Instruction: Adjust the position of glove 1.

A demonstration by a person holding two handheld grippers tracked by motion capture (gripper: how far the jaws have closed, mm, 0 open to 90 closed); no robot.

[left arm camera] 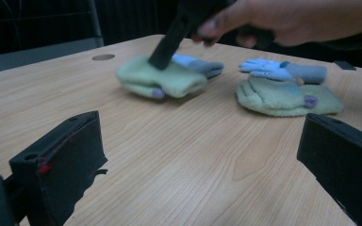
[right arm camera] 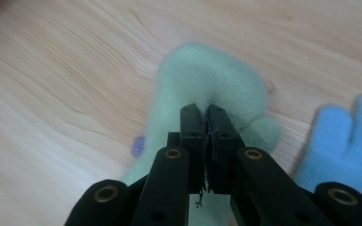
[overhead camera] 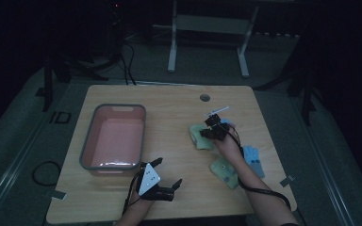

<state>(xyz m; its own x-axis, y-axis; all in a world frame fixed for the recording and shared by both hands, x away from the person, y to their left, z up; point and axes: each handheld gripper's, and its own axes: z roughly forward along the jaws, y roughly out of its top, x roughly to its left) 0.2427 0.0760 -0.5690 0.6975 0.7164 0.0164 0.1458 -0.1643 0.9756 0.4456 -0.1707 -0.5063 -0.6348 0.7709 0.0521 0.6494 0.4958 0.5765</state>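
The wooden bench [overhead camera: 169, 141] carries everything, and the biggest thing on it is the pink tub [overhead camera: 114, 136] at the left, standing empty with its mouth up — placed, I judge, to receive the small knitted pieces lying to the right. Those sit in two little heaps: the far green mitten [overhead camera: 201, 136] right of centre with a blue glove [left arm camera: 195, 64] just behind it, and a near green mitten [overhead camera: 224, 172] touching a second blue glove [overhead camera: 254, 160] close to the right forearm. The right tongs [overhead camera: 213, 131] are down on the far green mitten [right arm camera: 207, 80], jaws clenched with no gap between them; a pinch of the fleece seems caught there, though the fabric between the pads is hard to make out. The left tongs [overhead camera: 167, 176] wait near the bench's near edge beside the tub, jaws spread wide and empty — free, it seems, to help once the mitten comes across.
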